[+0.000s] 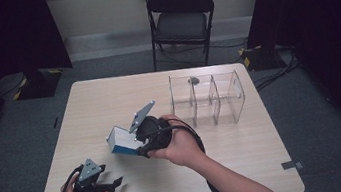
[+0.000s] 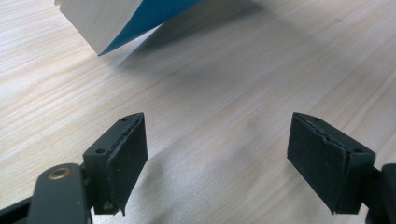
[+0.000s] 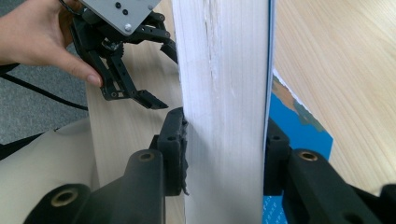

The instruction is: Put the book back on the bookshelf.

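Observation:
A thick book point(image 1: 119, 140) with white page edges and a blue cover is held in the middle of the table point(image 1: 108, 99), tilted, with a shadow under it. My right gripper point(image 1: 133, 143) is shut on it. In the right gripper view the two pads press on the page block point(image 3: 224, 84) from both sides, and the blue cover point(image 3: 299, 126) shows behind. My left gripper point(image 1: 114, 184) rests near the front left corner, open, with nothing between its jaws point(image 2: 215, 158). The book's corner point(image 2: 116, 18) hangs ahead of it. The left gripper point(image 3: 161, 74) is in a hand.
A clear plastic box point(image 1: 207, 98) with several compartments stands at the back right of the table, with a small dark thing in its far left part. A black folding chair point(image 1: 180, 19) stands beyond the far edge. A cable trails from each gripper.

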`<state>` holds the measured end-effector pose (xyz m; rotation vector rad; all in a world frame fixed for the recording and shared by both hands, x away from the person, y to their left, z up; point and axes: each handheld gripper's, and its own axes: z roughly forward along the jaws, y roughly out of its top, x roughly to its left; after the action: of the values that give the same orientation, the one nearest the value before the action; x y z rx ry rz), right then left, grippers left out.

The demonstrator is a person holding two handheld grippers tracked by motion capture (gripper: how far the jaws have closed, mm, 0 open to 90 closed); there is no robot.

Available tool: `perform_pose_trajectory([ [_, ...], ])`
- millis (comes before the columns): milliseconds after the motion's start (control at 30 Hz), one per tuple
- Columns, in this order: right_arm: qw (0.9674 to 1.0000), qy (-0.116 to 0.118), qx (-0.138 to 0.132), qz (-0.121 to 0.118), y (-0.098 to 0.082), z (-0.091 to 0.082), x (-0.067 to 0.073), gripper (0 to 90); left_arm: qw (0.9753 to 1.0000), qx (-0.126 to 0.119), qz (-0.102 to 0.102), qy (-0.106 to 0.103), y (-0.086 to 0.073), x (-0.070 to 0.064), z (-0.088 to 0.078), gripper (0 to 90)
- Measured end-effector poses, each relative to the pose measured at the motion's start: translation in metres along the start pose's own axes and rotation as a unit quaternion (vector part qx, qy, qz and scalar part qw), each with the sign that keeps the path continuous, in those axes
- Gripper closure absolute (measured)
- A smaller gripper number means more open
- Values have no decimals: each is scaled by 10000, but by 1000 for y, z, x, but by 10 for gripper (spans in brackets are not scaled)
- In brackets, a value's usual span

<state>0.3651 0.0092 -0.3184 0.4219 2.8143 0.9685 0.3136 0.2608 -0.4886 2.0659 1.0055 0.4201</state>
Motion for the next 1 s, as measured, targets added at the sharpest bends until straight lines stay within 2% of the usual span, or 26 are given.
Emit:
perform_pose_trajectory([
  [33,9999,19,25,101,1,-2,0,621,10000,6,16,7,0,-1,1,192],
  [100,10000,23,26,77,2,-3,-1,621,10000,10,31,-13,0,-1,2,190],
  [133,9998,52,58,185,4,-7,-1,621,10000,9,43,-27,0,-1,2,186],
  [233,9999,64,92,115,6,-9,-2,621,10000,68,63,-28,-1,-1,4,184],
  [367,9996,104,193,194,10,-14,-2,620,9998,141,31,-103,-3,-1,8,181],
  [533,9994,106,117,295,12,-18,-6,619,9997,177,85,-129,-3,-1,10,182],
  [667,9995,144,137,251,15,-16,-8,617,9996,177,164,-163,-5,-2,13,174],
  [1000,9993,201,178,248,26,-14,-14,615,9994,192,214,-178,-6,-1,13,170],
])
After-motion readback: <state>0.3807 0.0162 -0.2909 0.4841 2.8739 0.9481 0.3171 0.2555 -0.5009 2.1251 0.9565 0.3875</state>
